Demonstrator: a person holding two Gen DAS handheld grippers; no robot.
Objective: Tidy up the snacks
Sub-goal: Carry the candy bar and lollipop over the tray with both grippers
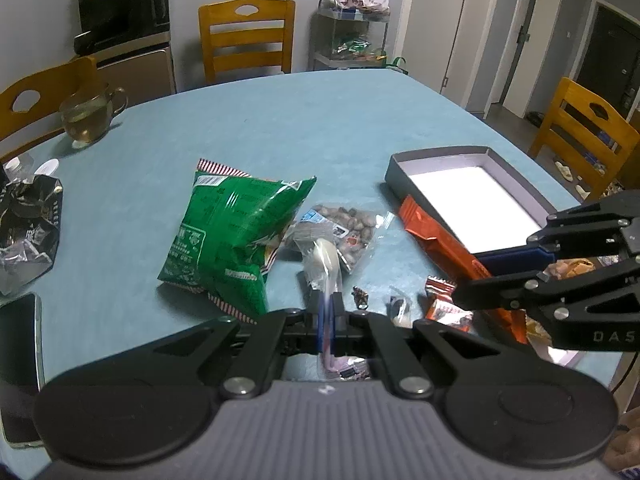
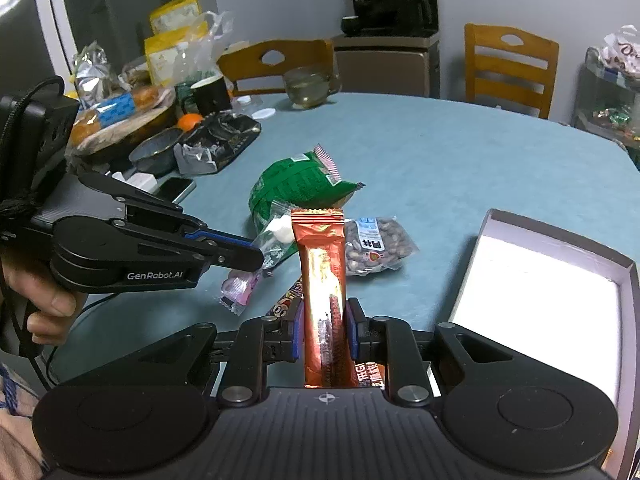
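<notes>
Clutter crowds the blue table (image 2: 460, 168): a green bag (image 1: 236, 236) lies mid-table, with a clear bag of nuts (image 1: 344, 232) touching its right side, and small wrapped sweets (image 1: 444, 304) scattered nearer the grippers. An open grey box (image 1: 472, 200) with a white floor sits to the right.

The right gripper (image 2: 326, 332) is clamped on an orange bar (image 2: 324, 276), which stands upright between its blue pads (image 2: 352, 332), just left of the box. The left gripper (image 1: 328, 316) is pinched on a clear packet (image 1: 324, 264) holding something white; its jaws sit nearly together.

At the table's left edge lie a crumpled black bag (image 1: 28, 224) and a phone (image 1: 20, 364), and a glass jug (image 1: 86, 118) stands farther back. Wooden chairs (image 1: 246, 40) ring the table.
</notes>
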